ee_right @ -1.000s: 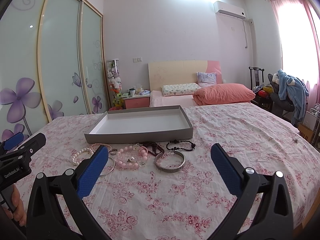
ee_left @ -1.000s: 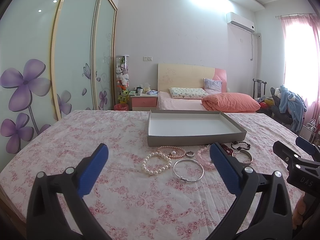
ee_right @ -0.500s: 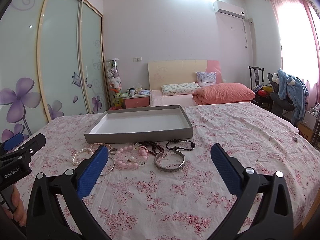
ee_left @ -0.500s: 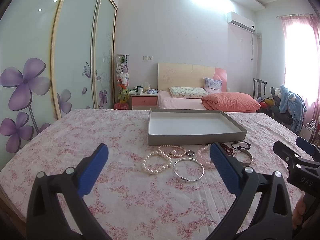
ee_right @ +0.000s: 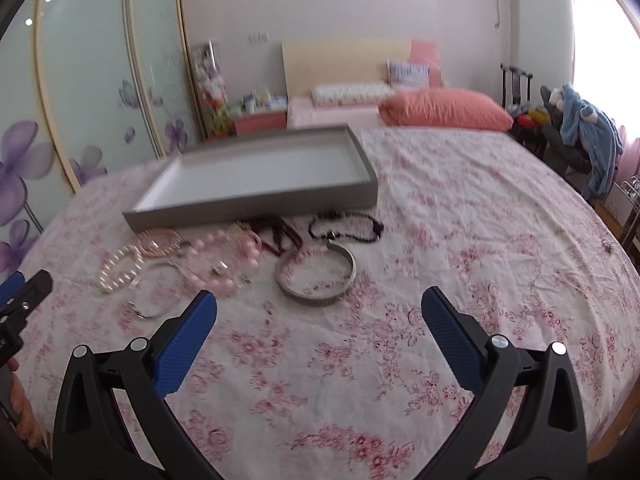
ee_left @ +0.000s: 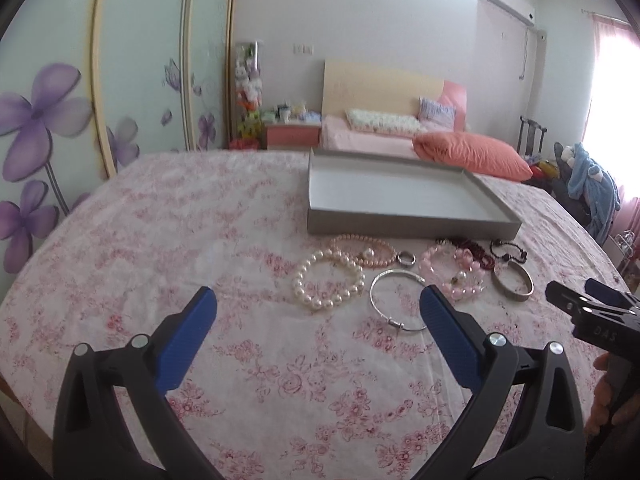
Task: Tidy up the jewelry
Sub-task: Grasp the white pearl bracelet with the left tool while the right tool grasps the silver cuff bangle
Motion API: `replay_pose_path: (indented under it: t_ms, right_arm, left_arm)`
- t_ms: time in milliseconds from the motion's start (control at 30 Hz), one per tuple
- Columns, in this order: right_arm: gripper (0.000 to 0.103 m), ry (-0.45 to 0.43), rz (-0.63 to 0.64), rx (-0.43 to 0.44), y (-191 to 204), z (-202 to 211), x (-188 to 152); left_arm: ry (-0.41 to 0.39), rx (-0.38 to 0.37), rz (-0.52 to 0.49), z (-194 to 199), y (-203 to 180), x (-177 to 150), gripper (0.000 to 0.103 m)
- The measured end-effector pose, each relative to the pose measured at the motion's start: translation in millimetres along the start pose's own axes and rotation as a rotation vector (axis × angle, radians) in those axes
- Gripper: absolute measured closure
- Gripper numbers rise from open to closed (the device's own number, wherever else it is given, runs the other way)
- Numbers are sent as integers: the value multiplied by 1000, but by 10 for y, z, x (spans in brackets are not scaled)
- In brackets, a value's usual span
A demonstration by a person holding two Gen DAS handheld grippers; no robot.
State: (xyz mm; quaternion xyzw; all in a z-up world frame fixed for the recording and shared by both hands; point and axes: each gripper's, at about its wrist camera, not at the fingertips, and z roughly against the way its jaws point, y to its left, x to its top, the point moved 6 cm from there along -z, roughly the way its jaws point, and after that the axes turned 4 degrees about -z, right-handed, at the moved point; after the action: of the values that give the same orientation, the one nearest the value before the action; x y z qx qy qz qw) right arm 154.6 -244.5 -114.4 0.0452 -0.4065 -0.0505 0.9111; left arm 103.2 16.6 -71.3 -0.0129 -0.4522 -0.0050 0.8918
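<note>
An empty grey tray (ee_left: 408, 226) (ee_right: 256, 210) lies on a floral cloth. In front of it lie a white pearl bracelet (ee_left: 329, 280) (ee_right: 120, 270), a thin silver bangle (ee_left: 398, 304) (ee_right: 156, 292), a pink bead bracelet (ee_left: 456, 272) (ee_right: 224, 258), a wide metal cuff (ee_left: 513, 285) (ee_right: 318, 276), a dark bead bracelet (ee_right: 346, 229) and a small ring (ee_left: 407, 258). My left gripper (ee_left: 318, 300) is open and empty, just short of the pearls and bangle. My right gripper (ee_right: 319, 300) is open and empty, close over the cuff.
The cloth-covered surface (ee_right: 480, 240) stretches wide to the right, its edge curving near a chair with blue clothing (ee_right: 588, 140). A wardrobe with flower panels (ee_left: 60, 120) stands at the left. A bed with a pink pillow (ee_left: 472, 152) is behind the tray.
Both grippers have moved forward and down toward the jewelry, which now looks larger and nearer. The right gripper's view is blurred by motion. Both stay open.
</note>
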Motion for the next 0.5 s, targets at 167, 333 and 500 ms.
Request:
replay_pose_path:
  t_ms: [167,333,500]
  right_arm:
    - [2,105,57,-60,28,-271,9]
    - [5,189,94,-81,86,-457,-38]
    - [12,216,69,-60,126,-543,-38]
  left_arm:
    - [95,-43,8,-242,88,-20,4]
    - [154,-45,-18,-424,136,-11,4]
    - [199,-30,-52,-587,142,-11,4]
